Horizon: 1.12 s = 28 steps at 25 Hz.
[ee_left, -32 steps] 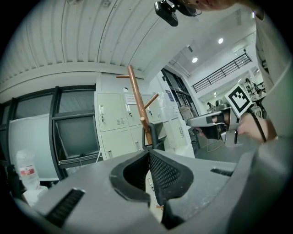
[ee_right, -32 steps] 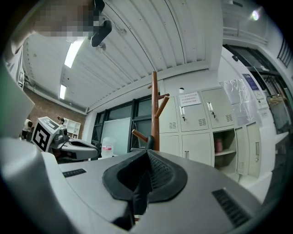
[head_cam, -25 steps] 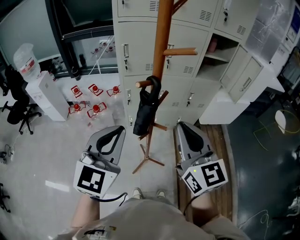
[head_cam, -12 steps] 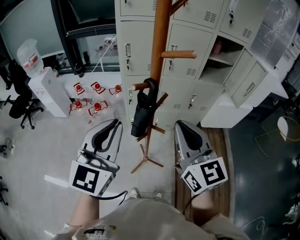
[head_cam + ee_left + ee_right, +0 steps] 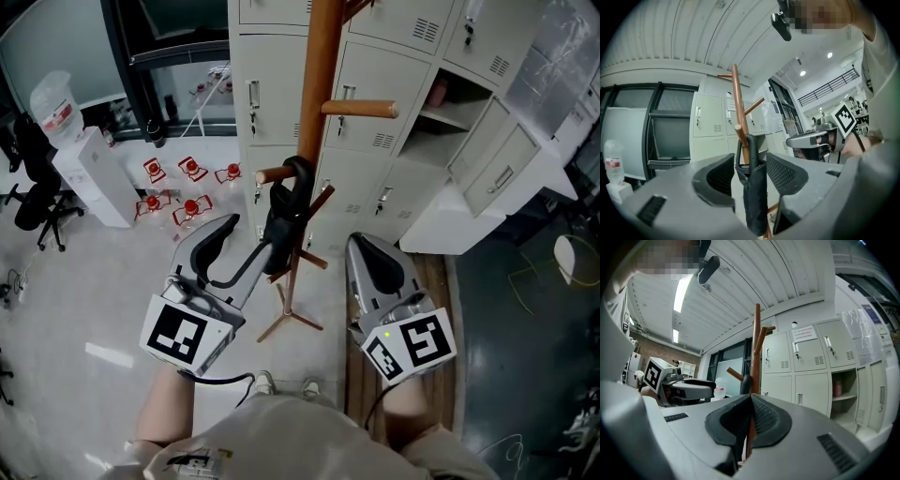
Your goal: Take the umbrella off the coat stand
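A black folded umbrella [image 5: 281, 228] hangs by its hooked handle on a low peg of the brown wooden coat stand [image 5: 319, 84]. My left gripper [image 5: 246, 239] is just left of it, and its jaws have just been opening. In the left gripper view the umbrella [image 5: 754, 201] shows in the gap of the left gripper [image 5: 750, 166], and the pads do not press on it. The right gripper [image 5: 370, 248] is shut and empty, right of the stand's legs. In its own view the right gripper [image 5: 751, 401] points at the stand [image 5: 756, 343].
Cream metal lockers [image 5: 375, 141] stand right behind the stand, one with its door open [image 5: 487, 159]. Several red-capped water bottles [image 5: 187, 178] lie on the floor at the left, near a white dispenser [image 5: 89, 178] and a black office chair [image 5: 33, 197].
The left gripper's jaws have gone from shut to open, and it has moved forward and right to the umbrella. The right gripper has shifted only slightly.
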Motion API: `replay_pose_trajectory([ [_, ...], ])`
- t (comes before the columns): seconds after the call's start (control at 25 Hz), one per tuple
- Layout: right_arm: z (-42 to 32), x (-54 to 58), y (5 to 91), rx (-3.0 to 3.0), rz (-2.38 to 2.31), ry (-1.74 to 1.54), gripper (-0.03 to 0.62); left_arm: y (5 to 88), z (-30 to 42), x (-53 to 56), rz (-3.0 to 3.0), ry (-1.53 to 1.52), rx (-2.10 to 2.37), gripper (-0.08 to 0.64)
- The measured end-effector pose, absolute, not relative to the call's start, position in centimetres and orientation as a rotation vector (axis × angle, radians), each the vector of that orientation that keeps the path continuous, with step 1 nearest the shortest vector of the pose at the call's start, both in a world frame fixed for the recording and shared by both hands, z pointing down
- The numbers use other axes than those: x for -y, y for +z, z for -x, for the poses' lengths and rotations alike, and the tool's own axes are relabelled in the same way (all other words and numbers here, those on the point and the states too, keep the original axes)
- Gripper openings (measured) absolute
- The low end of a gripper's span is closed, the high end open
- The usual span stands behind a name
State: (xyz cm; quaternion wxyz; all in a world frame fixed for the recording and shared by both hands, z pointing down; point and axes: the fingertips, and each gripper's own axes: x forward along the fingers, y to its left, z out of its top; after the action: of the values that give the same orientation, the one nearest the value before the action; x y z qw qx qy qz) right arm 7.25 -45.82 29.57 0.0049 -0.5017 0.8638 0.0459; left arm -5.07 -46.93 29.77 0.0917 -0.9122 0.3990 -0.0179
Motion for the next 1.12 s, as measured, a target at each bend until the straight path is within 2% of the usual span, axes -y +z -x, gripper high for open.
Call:
replay_pose_trajectory([
  [0.24,-7.4,47.4,31.2,-2.724,1.59,0.101,0.006,32.1,3.6,48.9,2.805,-0.082,-1.133,0.281],
  [0.36,-7.4,48.2,32.1,-2.732,1.596,0.071,0.006,33.5,3.0,50.0,2.838,-0.09,-1.128,0.304],
  [1.12,-7.9,52.4,38.5,-2.823,1.671,-0.096,0.006,42.8,0.5,54.4,3.052,-0.111,-1.082,0.316],
])
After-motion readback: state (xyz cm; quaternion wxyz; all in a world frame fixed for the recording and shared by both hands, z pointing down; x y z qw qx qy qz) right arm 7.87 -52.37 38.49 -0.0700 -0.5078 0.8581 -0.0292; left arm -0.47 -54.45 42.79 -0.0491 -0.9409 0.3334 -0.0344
